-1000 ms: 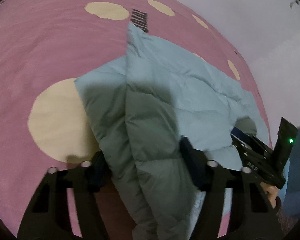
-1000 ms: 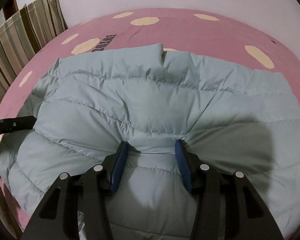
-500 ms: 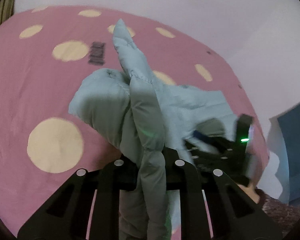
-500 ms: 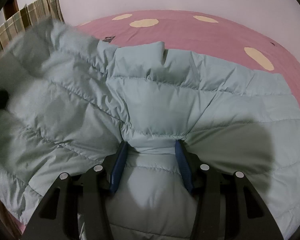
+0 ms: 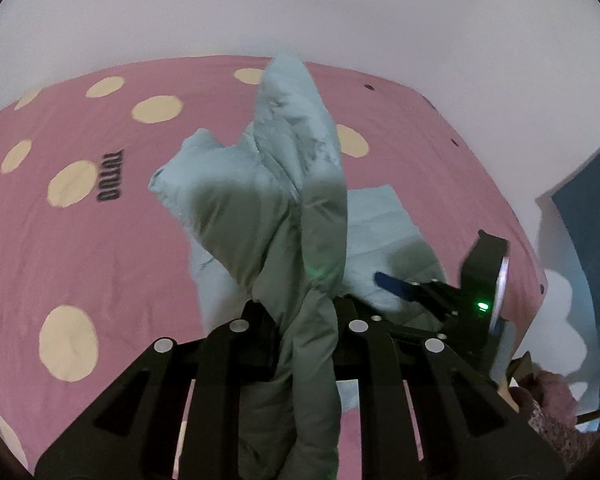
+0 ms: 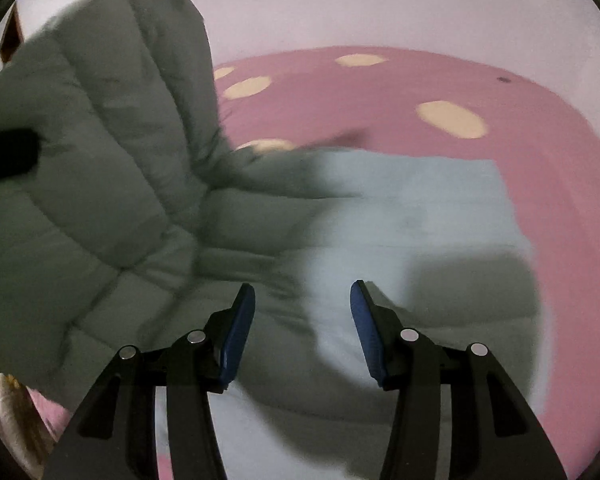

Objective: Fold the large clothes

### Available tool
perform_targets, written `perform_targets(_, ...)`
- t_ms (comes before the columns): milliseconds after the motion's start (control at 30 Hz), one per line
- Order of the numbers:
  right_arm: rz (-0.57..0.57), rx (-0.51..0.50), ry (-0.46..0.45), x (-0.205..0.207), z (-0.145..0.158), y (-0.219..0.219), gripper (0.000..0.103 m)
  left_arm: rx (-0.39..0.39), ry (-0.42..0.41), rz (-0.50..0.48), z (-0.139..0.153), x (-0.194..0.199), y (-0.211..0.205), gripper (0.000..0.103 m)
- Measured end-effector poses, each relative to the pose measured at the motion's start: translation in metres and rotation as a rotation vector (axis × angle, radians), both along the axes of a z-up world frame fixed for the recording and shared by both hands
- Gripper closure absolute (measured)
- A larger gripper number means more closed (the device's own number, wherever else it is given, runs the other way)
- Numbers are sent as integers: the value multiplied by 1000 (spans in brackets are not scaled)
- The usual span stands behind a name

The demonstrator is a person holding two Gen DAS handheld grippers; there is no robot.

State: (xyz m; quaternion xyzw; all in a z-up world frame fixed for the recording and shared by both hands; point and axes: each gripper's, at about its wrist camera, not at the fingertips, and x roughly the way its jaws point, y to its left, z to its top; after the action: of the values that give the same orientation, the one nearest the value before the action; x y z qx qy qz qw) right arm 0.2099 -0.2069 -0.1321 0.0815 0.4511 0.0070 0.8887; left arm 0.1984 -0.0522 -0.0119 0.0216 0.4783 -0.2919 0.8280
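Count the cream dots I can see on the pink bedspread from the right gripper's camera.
4 on the pink bedspread: one at the far edge, one on the right, one in the left middle, one beside the lifted jacket at. The jacket may hide more.

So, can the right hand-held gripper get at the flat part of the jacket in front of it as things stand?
Probably yes: the right hand-held gripper is open with flat jacket directly ahead, nothing between; the left hand-held gripper lifts the other side clear.

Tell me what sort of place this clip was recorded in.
Most likely a bedroom: a pale blue quilted puffer jacket is being folded on a bed under a pink sheet with cream polka dots, set against a plain white wall.
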Motion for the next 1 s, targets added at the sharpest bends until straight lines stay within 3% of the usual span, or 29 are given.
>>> perform_targets(167,-101,-6,-11,-29,6,-51,49,26,7,-40,-15,-3,-62,88)
perform_targets(367,-200,-39,-18,-55,7,-95,48,44,71,-74,-58,-6,-128,88)
perform_targets(667,-323,-5,10,-79,-7,-136,48,24,130,-49,-110,-14,-173,88)
perform_targets(833,-327,4,0,-83,-2,-141,48,-11,92,-73,-104,-26,-173,76)
perform_targets(900,-330,10,-11,-83,4,-139,48,-48,82,-88,-95,-31,-170,61)
perform_targets(1000,-324,35,-27,-82,12,-139,48,-94,58,-106,-78,-44,-164,52)
